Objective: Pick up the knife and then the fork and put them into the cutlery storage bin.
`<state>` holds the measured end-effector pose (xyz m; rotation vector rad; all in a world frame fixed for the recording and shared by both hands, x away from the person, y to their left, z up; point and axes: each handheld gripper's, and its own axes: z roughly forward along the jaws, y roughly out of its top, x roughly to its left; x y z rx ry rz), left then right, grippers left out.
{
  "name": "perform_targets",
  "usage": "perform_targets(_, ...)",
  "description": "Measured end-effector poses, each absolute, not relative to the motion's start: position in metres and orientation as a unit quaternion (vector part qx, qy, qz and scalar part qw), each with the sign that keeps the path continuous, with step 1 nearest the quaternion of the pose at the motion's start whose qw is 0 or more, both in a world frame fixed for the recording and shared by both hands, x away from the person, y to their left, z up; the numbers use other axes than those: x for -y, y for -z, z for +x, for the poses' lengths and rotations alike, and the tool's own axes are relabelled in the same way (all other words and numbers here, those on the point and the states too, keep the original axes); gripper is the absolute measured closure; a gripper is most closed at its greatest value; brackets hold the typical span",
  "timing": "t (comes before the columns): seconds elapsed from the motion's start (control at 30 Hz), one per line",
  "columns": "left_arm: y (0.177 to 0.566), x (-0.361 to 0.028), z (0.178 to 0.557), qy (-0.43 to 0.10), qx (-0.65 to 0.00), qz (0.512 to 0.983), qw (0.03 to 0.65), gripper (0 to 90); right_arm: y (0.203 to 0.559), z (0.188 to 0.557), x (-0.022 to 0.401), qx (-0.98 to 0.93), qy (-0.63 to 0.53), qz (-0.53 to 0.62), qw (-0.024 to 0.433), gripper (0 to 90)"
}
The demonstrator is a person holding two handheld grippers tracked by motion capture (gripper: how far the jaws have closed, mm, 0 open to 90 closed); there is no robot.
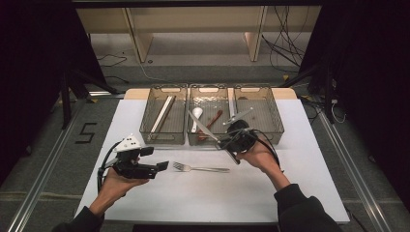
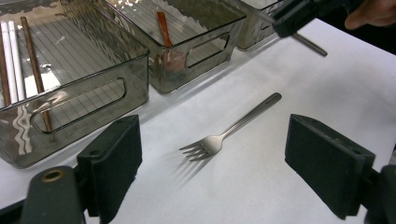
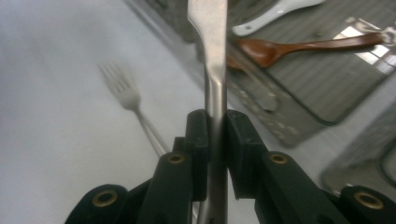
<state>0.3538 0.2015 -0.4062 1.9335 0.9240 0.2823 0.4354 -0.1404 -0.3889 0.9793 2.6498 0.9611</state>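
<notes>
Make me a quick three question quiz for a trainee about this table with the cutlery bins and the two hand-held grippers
1. True or false: the right gripper is shut on a metal knife.
2. Which bin holds the brown wooden spoon? A) left bin B) middle bin C) right bin
3. What lies loose on the white table between the two grippers?

Key
1. True; its jaws clamp the handle.
2. B, beside a white spoon.
3. A metal fork. The left gripper, jaws open, holds nothing and points toward it.
</notes>
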Motion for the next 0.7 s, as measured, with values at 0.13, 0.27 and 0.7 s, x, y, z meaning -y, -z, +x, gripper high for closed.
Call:
perform_targets(0.13, 0.406, -0.201, 0.353, -0.115, -0.376, 0.788, 0.474, 18.0, 0.384, 0.443, 0.159, -0.873, -0.328, 0.349, 0.089, 80.6)
perform_targets(0.27, 0.406, -0.202, 0.353, -0.118, -0.376, 0.786, 0.477, 18.0, 0.379, 0.449, 0.174, -0.862, -0.335, 0.368, 0.097, 80.6)
perform_targets(0.7, 0.406, -0.202, 0.353, -0.118, -0.377, 0.784, 0.48, 18.0, 0.373, 0.475, 0.207, -0.832, -0.347, 0.419, 0.11, 80.6)
